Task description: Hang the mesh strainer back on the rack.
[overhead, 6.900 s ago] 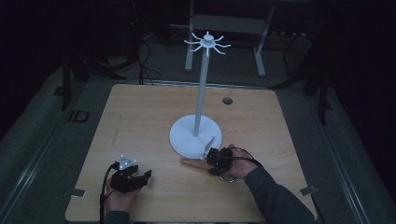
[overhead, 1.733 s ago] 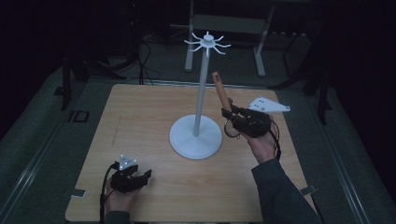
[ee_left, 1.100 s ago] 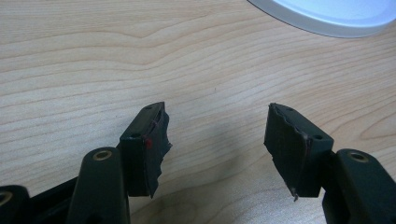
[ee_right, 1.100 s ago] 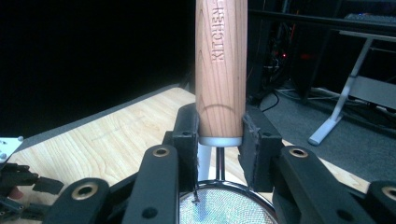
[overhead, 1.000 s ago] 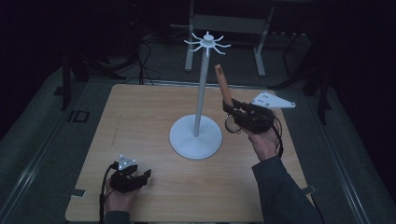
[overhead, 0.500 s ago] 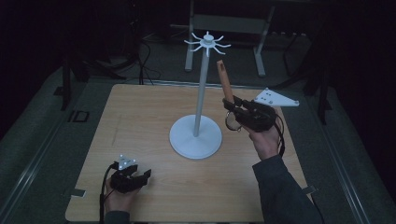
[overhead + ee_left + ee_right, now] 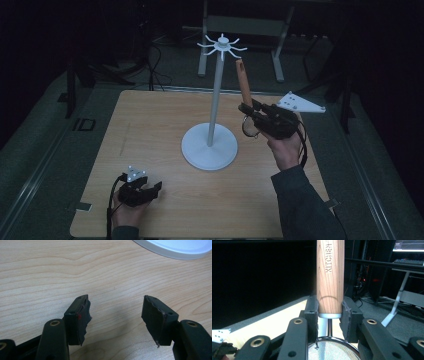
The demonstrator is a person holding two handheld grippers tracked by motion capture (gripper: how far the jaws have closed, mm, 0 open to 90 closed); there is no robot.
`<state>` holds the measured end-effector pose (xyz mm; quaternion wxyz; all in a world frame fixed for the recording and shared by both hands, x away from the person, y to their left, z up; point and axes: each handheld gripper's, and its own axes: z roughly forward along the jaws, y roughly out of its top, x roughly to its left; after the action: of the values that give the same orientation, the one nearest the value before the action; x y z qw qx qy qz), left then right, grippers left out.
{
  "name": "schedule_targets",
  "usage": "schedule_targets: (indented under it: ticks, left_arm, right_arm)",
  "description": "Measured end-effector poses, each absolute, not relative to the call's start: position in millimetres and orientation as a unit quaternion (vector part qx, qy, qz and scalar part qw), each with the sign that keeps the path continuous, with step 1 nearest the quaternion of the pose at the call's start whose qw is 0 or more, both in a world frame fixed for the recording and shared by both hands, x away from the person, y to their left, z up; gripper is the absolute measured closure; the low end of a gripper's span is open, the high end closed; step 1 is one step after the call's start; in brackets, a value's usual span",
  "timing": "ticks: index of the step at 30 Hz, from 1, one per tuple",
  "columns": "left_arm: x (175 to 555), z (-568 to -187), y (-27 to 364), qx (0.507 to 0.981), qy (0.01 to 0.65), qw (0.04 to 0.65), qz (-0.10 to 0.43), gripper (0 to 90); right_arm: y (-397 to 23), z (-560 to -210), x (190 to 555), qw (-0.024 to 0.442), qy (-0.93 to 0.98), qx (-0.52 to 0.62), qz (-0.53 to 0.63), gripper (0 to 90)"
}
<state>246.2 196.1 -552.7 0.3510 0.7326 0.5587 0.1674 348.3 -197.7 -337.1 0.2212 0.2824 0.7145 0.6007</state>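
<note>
We clamp the right gripper (image 7: 248, 111) on the strainer (image 7: 330, 275), handle up, above the table's (image 7: 150, 120) right edge; next, hook it onto the rack (image 7: 218, 50). Left gripper (image 7: 115, 315) rests released.

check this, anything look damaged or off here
The rubber pads on the left gripper look torn and ragged along their edges. Otherwise nothing stands out: the right gripper holds the strainer by its wooden handle, and the white stand stands upright.
</note>
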Motion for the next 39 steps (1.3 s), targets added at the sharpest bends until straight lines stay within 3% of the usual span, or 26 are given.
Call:
schedule_targets:
  ticks: [39]
  left_arm:
    - [246.3,-553.0,196.2,0.732,0.560,0.351,0.166,39.3]
  right_arm:
    - [-200.3,-326.7,354.9,0.205,0.703,0.272,0.624,69.8]
